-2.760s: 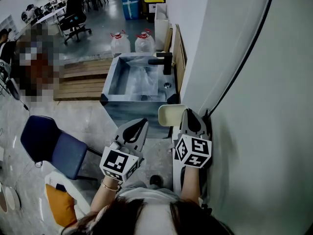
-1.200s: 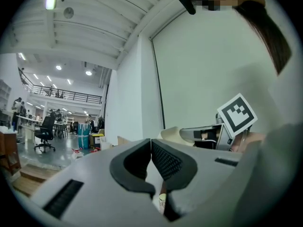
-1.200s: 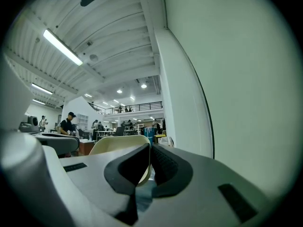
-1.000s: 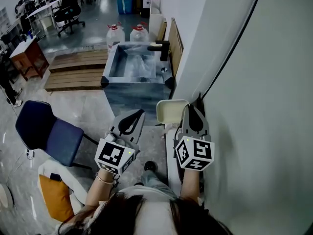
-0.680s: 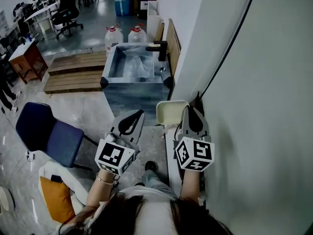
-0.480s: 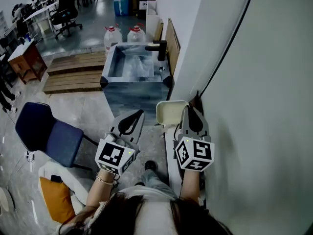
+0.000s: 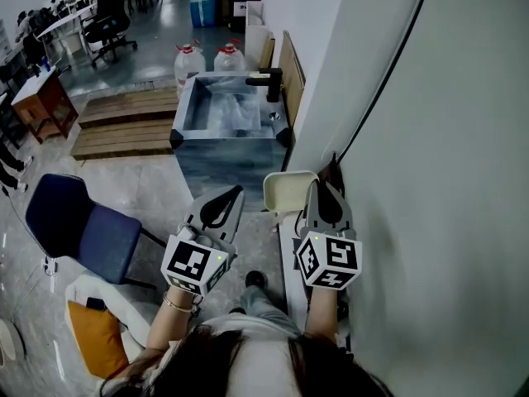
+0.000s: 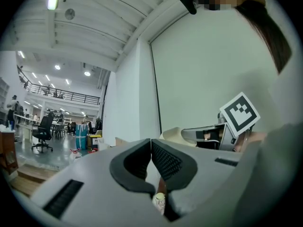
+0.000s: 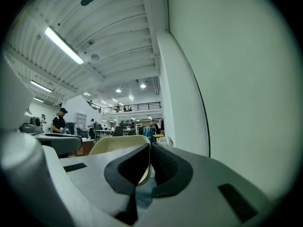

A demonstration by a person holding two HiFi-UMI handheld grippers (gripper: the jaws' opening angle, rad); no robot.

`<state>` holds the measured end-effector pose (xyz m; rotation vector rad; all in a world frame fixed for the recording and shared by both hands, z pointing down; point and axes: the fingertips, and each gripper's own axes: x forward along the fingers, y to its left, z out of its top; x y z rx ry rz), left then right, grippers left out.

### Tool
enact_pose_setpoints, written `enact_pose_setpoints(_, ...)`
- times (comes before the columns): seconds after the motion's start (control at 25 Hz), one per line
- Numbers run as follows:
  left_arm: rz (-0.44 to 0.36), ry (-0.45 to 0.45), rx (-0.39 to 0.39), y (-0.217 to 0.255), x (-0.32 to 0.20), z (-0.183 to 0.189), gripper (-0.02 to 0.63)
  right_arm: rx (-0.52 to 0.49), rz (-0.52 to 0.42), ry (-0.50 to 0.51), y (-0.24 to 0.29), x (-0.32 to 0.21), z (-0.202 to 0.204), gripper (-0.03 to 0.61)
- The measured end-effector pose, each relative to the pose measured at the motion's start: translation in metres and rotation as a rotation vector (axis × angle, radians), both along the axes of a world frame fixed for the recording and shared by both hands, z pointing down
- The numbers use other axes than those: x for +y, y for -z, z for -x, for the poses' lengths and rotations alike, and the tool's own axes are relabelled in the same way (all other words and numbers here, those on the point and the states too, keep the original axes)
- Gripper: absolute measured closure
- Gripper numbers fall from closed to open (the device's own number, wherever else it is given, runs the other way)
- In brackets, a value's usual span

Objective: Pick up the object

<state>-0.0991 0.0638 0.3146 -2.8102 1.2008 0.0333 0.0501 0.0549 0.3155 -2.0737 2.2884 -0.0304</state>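
No single object stands out as the one to pick up. Both grippers are held side by side in front of the person in the head view. My left gripper (image 7: 235,190) is shut, its jaws meeting with nothing between them (image 8: 151,141). My right gripper (image 7: 319,185) is also shut and empty (image 9: 150,145), close to the white wall. Just ahead of the right jaws is a cream chair back (image 7: 287,190). Further ahead stands a grey sink basin (image 7: 184,116) with a black faucet (image 7: 266,81) and crumpled clear plastic (image 7: 235,114) inside.
The white wall (image 7: 413,180) with a black cable (image 7: 388,81) runs along the right. A blue chair (image 7: 78,230) stands on the left floor, wooden pallets (image 7: 116,122) beyond it, and two water jugs (image 7: 188,56) behind the sink. Desks and office chairs fill the far hall.
The head view has shifted slightly, so the sink sits a little higher in the frame. Both grippers keep the same shut, side-by-side pose.
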Motion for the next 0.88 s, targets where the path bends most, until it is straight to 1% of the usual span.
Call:
enact_pose_setpoints(0.36, 0.011, 0.004, 0.01, -0.001, -0.011, 0.007, 0.604, 0.021, 0.015, 0.005, 0.0, -0.01, 0.007, 0.546)
enact_pose_setpoints(0.68, 0.02, -0.005, 0.011, -0.004, -0.027, 0.005, 0.604, 0.032, 0.029, 0.008, -0.001, -0.025, 0.008, 0.546)
enact_pose_setpoints(0.88, 0.044, -0.006, -0.001, -0.012, -0.043, 0.004, 0.604, 0.035, 0.038, 0.015, -0.006, -0.04, 0.009, 0.546)
